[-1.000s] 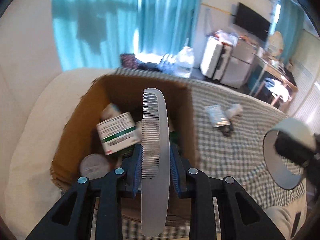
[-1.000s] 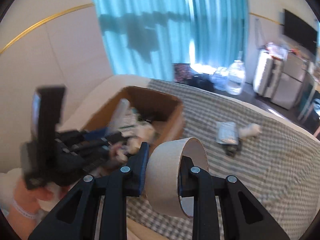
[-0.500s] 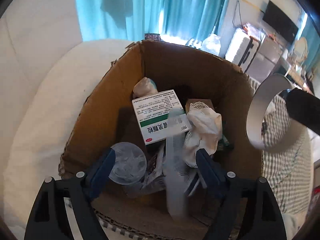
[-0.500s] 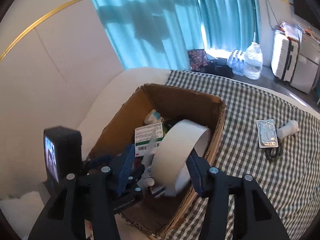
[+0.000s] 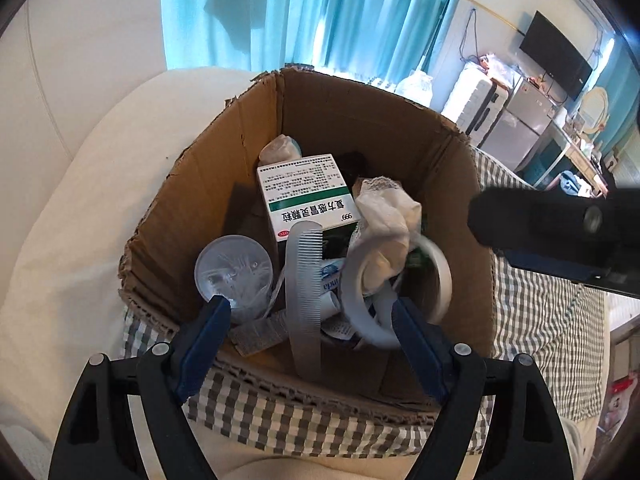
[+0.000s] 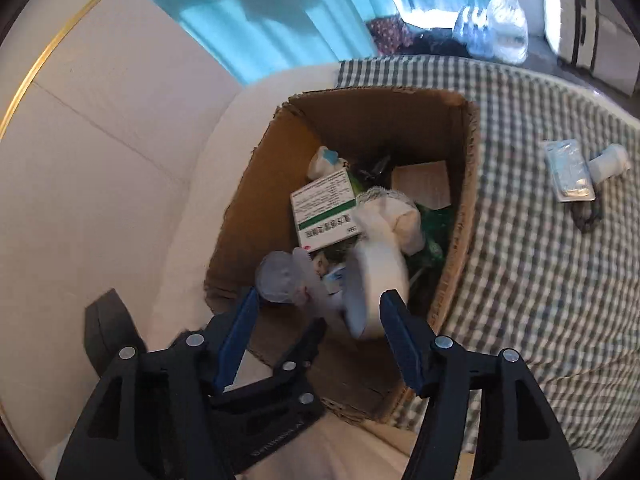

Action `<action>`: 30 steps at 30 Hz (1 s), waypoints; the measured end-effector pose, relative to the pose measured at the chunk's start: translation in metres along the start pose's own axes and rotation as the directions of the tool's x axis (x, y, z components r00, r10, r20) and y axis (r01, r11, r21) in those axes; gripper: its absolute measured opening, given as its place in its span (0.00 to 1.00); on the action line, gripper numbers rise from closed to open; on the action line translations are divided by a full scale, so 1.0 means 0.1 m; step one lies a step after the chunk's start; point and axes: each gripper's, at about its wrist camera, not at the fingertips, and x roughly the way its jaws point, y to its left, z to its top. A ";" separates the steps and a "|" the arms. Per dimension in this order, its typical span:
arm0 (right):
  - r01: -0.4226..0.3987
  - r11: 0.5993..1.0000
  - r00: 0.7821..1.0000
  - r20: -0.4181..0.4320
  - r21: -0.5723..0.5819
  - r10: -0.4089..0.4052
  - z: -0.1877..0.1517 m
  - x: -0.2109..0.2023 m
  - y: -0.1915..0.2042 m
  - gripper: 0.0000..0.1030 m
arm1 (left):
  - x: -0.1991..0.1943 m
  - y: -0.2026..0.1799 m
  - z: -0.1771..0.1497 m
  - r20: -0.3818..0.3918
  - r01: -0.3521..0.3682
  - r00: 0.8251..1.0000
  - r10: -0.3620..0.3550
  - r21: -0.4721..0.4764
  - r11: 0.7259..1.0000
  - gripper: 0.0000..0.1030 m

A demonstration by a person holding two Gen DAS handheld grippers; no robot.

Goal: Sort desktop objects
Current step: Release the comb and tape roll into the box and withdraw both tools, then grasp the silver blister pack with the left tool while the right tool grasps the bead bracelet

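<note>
Cardboard box (image 5: 192, 216): sitting open-topped on the checked cloth (image 5: 544, 320), beside a cream cushion (image 5: 72, 208); holding a heap of sorted things.
Clear round lid (image 5: 233, 270): lying at the left of the heap, near the left wall of the box.
Left gripper (image 5: 310, 336): hovering over the near edge of the box, pointing down into it, jaws standing wide, gripping nothing.
Comb (image 5: 304, 292): lying loose in the box between the wide blue pads (image 5: 204, 340), touching neither, tip resting against the medicine carton.
Medicine carton (image 5: 306, 194): lying flat, white with a green band, in the middle of the heap.
Crumpled white paper (image 5: 386, 216): resting just right of the carton, partly over the tape.
Tape roll (image 6: 376, 284): lying blurred inside the box, at the right of the heap, not pressed by either pad.
Right gripper (image 6: 320, 320): hanging above the near end of the box, jaws opening, tape roll lying beyond and between them, free.
Foil blister pack (image 6: 568, 168): lying out on the cloth to the right, well apart from the box, touching a small white bottle (image 6: 610, 160).
</note>
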 end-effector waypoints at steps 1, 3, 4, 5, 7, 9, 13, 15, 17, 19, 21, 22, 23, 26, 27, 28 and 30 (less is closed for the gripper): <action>0.028 1.000 1.000 0.011 -0.012 -0.028 -0.04 -0.04 0.00 0.61 | -0.02 -0.02 -0.01 -0.001 -0.005 1.000 0.005 0.008 1.000 0.83; 0.030 0.999 0.998 0.050 -0.016 -0.029 -0.11 -0.15 -0.04 0.61 | -0.03 -0.04 0.01 0.002 -0.016 1.000 0.016 0.018 1.000 0.83; 0.020 1.000 0.997 0.076 -0.013 -0.019 -0.15 -0.23 -0.08 0.61 | -0.06 -0.06 0.01 0.007 -0.017 1.000 0.017 0.021 1.000 0.83; 0.021 1.000 0.994 0.109 -0.011 -0.019 -0.20 -0.32 -0.13 0.61 | -0.08 -0.08 0.00 0.009 -0.015 1.000 0.015 0.024 1.000 0.83; 0.086 0.996 0.976 0.201 -0.015 -0.082 -0.31 -0.56 -0.23 0.61 | -0.14 -0.13 -0.01 0.016 -0.012 1.000 0.011 0.026 1.000 0.83; 0.191 0.981 0.942 0.289 -0.036 -0.173 -0.39 -0.77 -0.32 0.61 | -0.22 -0.21 -0.02 0.031 -0.017 0.999 0.016 0.037 0.999 0.85; 0.364 0.931 0.868 0.375 -0.036 -0.325 -0.58 -1.10 -0.41 0.61 | -0.41 -0.43 -0.04 0.071 -0.021 0.997 0.016 0.064 0.998 0.88; 0.433 0.901 0.822 0.416 -0.010 -0.390 -0.67 -1.29 -0.46 0.61 | -0.51 -0.57 -0.04 0.083 -0.027 0.996 0.021 0.076 0.997 0.89; 0.475 0.880 0.788 0.442 0.006 -0.428 -0.73 -1.43 -0.51 0.61 | -0.62 -0.71 -0.06 0.104 -0.032 0.994 0.022 0.095 0.995 0.93; 0.520 0.854 0.748 0.472 0.023 -0.468 -0.82 -1.59 -0.58 0.61 | -0.72 -0.88 -0.08 0.124 -0.030 0.992 0.015 0.123 0.992 0.96; 0.544 0.838 0.720 0.493 0.037 -0.488 -0.92 -1.74 -0.65 0.61 | -0.80 -1.05 -0.13 0.147 -0.035 0.989 0.013 0.147 0.989 0.97; 0.546 0.837 0.712 0.503 0.041 -0.489 -0.97 -1.80 -0.68 0.61 | -0.83 -1.16 -0.15 0.155 -0.037 0.988 0.012 0.161 0.986 0.97; 0.548 0.835 0.708 0.506 0.044 -0.492 -1.01 -1.85 -0.70 0.61 | -0.84 -1.25 -0.17 0.157 -0.037 0.987 0.010 0.170 0.985 0.97; 0.555 0.830 0.697 0.512 0.059 -0.503 -1.13 -2.00 -0.85 0.61 | -0.86 -1.51 -0.22 0.145 -0.020 0.989 -0.010 0.209 0.978 0.97; 0.555 0.829 0.693 0.514 0.067 -0.506 -1.18 -2.04 -0.89 0.61 | -0.86 -1.59 -0.24 0.139 -0.011 0.990 -0.020 0.222 0.975 0.98; 0.551 0.831 0.691 0.516 0.076 -0.506 -1.21 -2.07 -0.94 0.61 | -0.86 -1.68 -0.26 0.134 0.001 0.990 -0.034 0.239 0.971 0.98; 0.534 0.840 0.693 0.517 0.101 -0.503 -1.28 -2.15 -1.09 0.61 | -0.86 -1.85 -0.29 0.141 0.012 0.989 -0.051 0.269 0.963 0.98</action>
